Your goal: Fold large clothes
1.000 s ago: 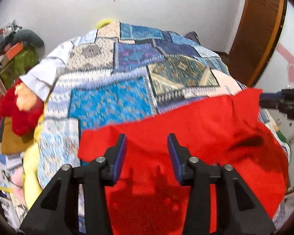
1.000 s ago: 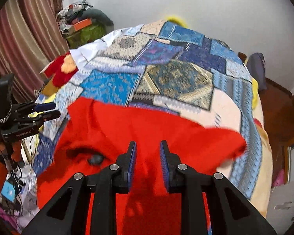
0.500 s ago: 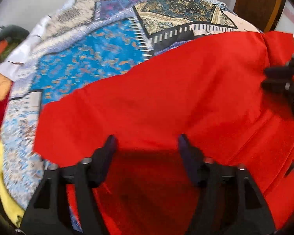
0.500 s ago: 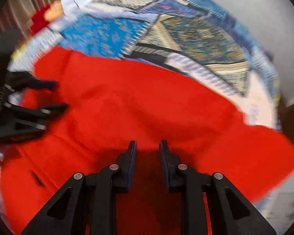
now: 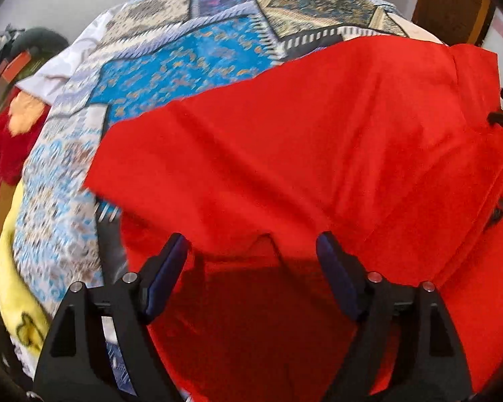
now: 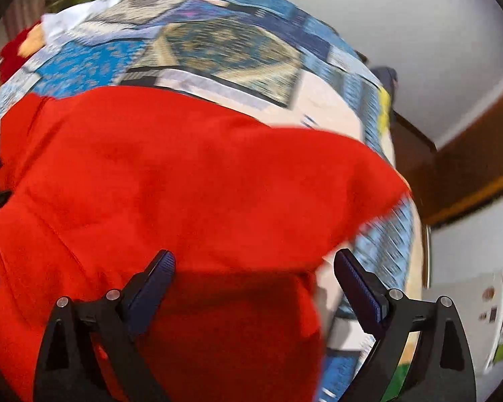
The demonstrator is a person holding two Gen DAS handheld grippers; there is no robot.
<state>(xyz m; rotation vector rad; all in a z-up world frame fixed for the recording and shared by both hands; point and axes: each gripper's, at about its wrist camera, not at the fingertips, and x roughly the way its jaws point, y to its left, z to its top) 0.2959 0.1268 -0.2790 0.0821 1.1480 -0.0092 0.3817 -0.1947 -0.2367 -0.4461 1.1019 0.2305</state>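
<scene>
Red garment (image 5: 301, 154) lies on quilt (image 5: 184, 53), folded edge at 12 o'clock of both tongs. Left gripper (image 5: 253, 251) spread, empty. Right gripper (image 6: 255, 271) spread, empty. Advice: pinch 2 near corners evenly, pull taut.

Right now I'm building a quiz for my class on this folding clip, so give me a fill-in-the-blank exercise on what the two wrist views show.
1. The garment spread on the bed is ____ in colour.
2. It lies on a ____ bedspread in blues.
3. The left tool has its jaws ____.
4. The right tool, jaws wide apart, grips ____.

Missing words: red; patchwork; open; nothing
</scene>
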